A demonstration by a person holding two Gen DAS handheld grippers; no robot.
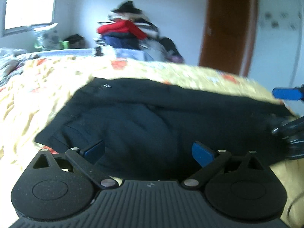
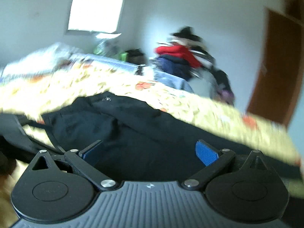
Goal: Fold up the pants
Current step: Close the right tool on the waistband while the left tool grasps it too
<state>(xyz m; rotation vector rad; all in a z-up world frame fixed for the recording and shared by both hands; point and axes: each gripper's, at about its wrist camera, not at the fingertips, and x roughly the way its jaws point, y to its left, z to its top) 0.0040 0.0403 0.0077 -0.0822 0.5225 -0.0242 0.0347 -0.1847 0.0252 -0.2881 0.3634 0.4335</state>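
Dark navy pants (image 1: 144,117) lie spread on a bed with a yellow floral bedspread (image 1: 38,87). My left gripper (image 1: 148,152) is open, its blue pads wide apart just above the near edge of the pants, holding nothing. My right gripper (image 2: 150,152) is open too, over the pants (image 2: 133,133) near their near edge, empty. The right gripper also shows at the right edge of the left wrist view (image 1: 288,114), and part of the left gripper at the left edge of the right wrist view (image 2: 15,136). Both views are motion-blurred.
A pile of clothes with a red garment (image 1: 125,30) stands beyond the far side of the bed. A brown wooden door (image 1: 228,26) is at the right, a bright window (image 1: 28,5) at the left. The bedspread (image 2: 209,110) surrounds the pants.
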